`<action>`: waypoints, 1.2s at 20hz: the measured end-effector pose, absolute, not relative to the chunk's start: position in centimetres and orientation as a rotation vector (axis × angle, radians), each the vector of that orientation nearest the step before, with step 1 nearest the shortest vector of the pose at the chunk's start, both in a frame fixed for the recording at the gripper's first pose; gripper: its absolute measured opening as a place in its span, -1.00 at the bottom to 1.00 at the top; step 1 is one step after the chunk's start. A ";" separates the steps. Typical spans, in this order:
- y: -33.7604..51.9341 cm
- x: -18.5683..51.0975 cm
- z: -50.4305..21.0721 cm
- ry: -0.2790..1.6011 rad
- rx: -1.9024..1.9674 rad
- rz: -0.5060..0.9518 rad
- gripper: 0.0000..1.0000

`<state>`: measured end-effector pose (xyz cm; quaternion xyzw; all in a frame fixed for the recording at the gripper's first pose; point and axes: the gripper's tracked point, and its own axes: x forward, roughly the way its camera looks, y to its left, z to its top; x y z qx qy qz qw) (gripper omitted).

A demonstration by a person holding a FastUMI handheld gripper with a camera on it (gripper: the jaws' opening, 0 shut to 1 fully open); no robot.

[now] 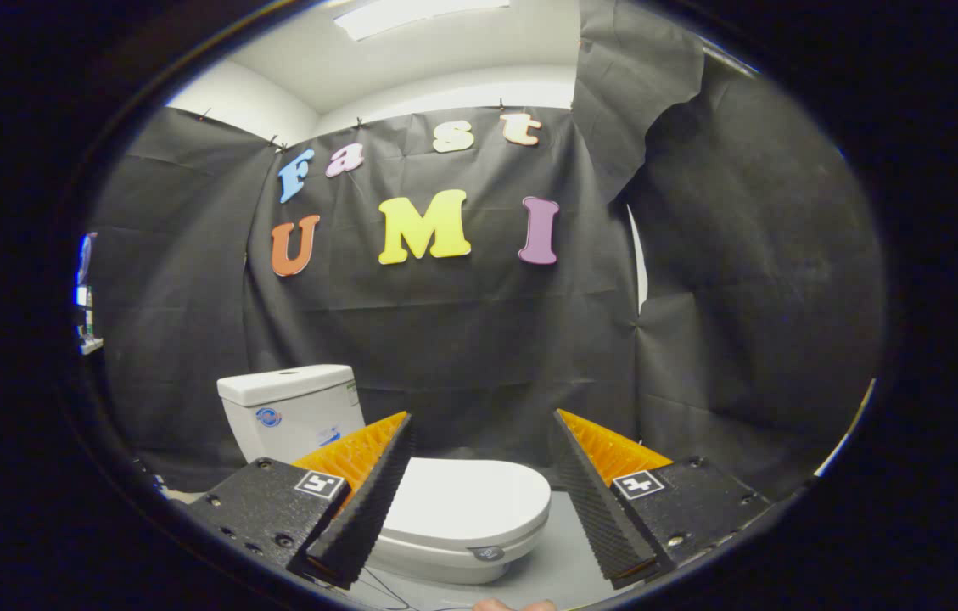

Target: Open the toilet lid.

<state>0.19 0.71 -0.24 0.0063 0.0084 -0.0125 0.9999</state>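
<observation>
Both fingers of the gripper point(481, 424) stand spread apart, gripping nothing, the closed toilet lid point(466, 507) between them, the tank point(292, 410) at ten o'clock.

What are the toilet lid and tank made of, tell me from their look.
Toilet lid: probably plastic, smooth white with a soft sheen, thin rounded edge. Tank: likely glazed ceramic, glossy white, thick-walled. The gripper hangs open, the closed lid between its fingers.
</observation>
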 end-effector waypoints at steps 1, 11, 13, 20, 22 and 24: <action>0.8 0.3 -0.2 0.012 0.020 -0.026 0.99; 1.5 0.7 -1.9 0.060 0.055 -0.019 0.99; 1.5 1.2 -2.7 0.086 0.093 -0.017 0.99; 1.8 3.2 -7.1 0.253 0.276 -0.037 0.99; 2.0 4.1 -8.8 0.292 0.325 -0.046 0.99; 1.5 4.9 -10.6 0.322 0.393 -0.082 0.99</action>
